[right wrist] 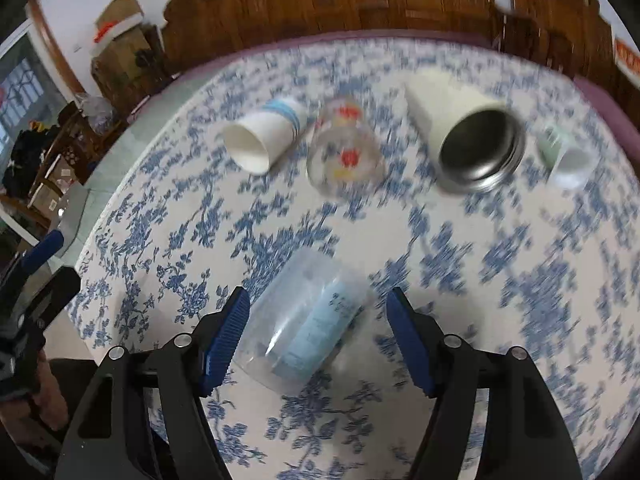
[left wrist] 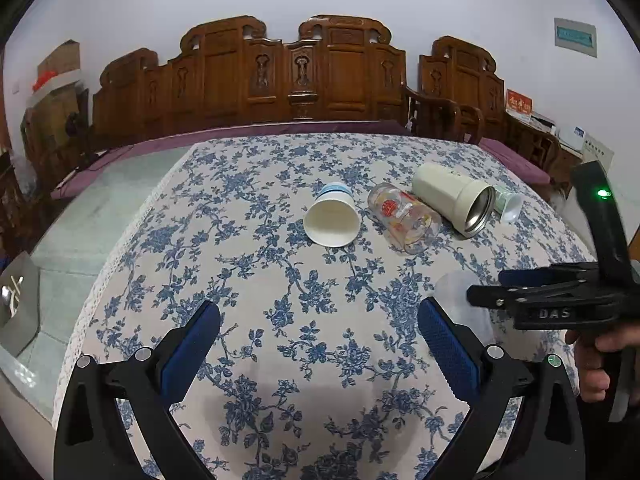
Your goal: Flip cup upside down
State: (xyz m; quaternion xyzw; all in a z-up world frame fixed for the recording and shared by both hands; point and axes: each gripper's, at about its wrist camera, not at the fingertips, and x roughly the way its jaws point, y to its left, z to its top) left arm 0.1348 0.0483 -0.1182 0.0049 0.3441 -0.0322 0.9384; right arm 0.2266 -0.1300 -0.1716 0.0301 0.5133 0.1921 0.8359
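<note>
A clear plastic cup (right wrist: pixel 304 320) with a pale blue label lies on its side on the floral tablecloth, between the fingers of my open right gripper (right wrist: pixel 318 332), not clamped. In the left wrist view the same cup (left wrist: pixel 456 300) shows faintly beside the right gripper's body (left wrist: pixel 560 304). My left gripper (left wrist: pixel 320 344) is open and empty above the cloth. Farther back lie a white paper cup (left wrist: pixel 332 216), a printed glass (left wrist: pixel 404 216), a cream steel-lined mug (left wrist: pixel 456 198) and a small green-and-white cup (left wrist: pixel 508 202), all on their sides.
The floral tablecloth (left wrist: pixel 280 280) covers a table whose left edge drops to a pale floor (left wrist: pixel 100 200). Carved wooden seating (left wrist: pixel 288 76) with a purple cushion stands behind it. Boxes and clutter (right wrist: pixel 52 152) sit at the left.
</note>
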